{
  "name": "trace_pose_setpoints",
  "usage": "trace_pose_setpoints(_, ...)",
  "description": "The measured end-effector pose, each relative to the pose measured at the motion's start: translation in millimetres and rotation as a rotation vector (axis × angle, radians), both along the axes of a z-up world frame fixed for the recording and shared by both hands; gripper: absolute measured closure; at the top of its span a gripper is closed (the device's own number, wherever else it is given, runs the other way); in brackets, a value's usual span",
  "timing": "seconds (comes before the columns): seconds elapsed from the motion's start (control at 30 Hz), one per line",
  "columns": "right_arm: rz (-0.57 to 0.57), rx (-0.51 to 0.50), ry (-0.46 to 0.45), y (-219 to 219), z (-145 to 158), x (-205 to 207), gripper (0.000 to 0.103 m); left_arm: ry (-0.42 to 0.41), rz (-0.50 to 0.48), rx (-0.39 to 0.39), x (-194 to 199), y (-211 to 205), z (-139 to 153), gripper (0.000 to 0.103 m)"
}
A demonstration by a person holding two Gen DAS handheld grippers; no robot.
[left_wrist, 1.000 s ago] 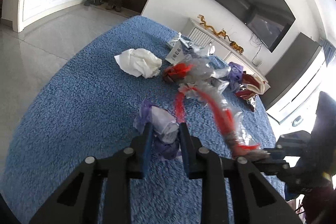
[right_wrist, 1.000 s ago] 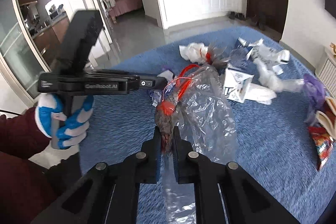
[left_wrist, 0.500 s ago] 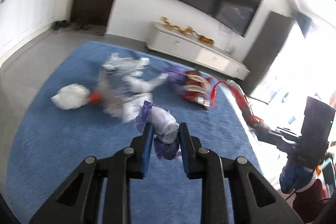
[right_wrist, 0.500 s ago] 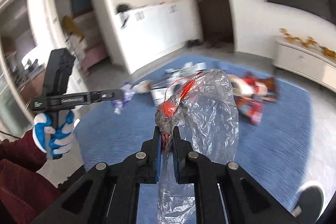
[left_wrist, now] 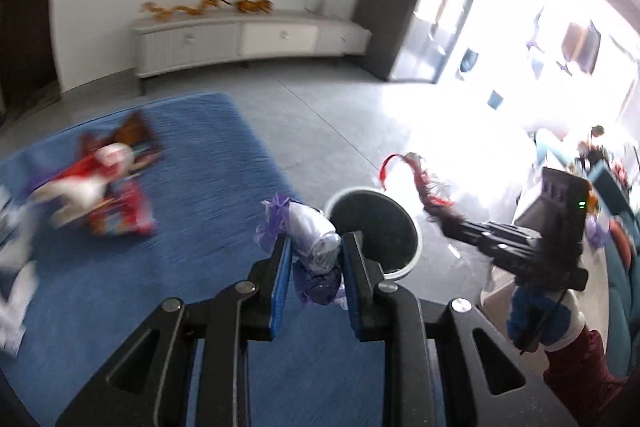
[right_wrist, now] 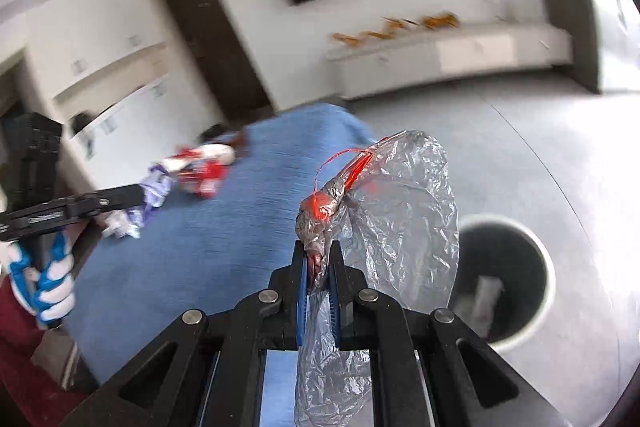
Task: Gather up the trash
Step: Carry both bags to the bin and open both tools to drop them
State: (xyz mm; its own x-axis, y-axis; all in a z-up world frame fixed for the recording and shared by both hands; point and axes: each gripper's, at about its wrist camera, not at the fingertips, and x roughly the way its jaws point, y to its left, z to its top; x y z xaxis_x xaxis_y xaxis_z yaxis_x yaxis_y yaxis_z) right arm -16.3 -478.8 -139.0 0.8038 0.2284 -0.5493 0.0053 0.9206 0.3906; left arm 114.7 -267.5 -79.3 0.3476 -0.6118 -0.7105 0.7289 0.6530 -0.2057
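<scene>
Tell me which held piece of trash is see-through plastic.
The clear bag with red ties, clamped in the right hand-held gripper; the left's is an opaque purple-and-white wad.

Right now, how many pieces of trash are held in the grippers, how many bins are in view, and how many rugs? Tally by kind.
Held trash: 2, a purple and white wad in the left gripper and a clear plastic bag in the right gripper
Bins: 1
Blue rugs: 1
Total: 4
</scene>
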Motion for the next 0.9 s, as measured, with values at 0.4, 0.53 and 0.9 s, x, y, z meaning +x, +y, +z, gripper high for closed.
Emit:
trace_pose_setpoints(0.4,-0.174,0.138,0.220,-113.7,-110.4,50.7,0.094,0.124,-0.083,0.122,50.8,-197.1,-68.0,0.077)
trace_pose_setpoints(0.53,-0.197,0.160,0.269,-124.7,-136.7,60.2,0.092,0.164,-0.083,0.147,56.7,-228.2,-91.3,0.076)
trace_pose_setpoints(0.9,-0.257,0.137,0.298,-138.6,-149.4,60.1,0.068,0.277,-0.056,0.104,76.4,-242.8,-115.1,0.044)
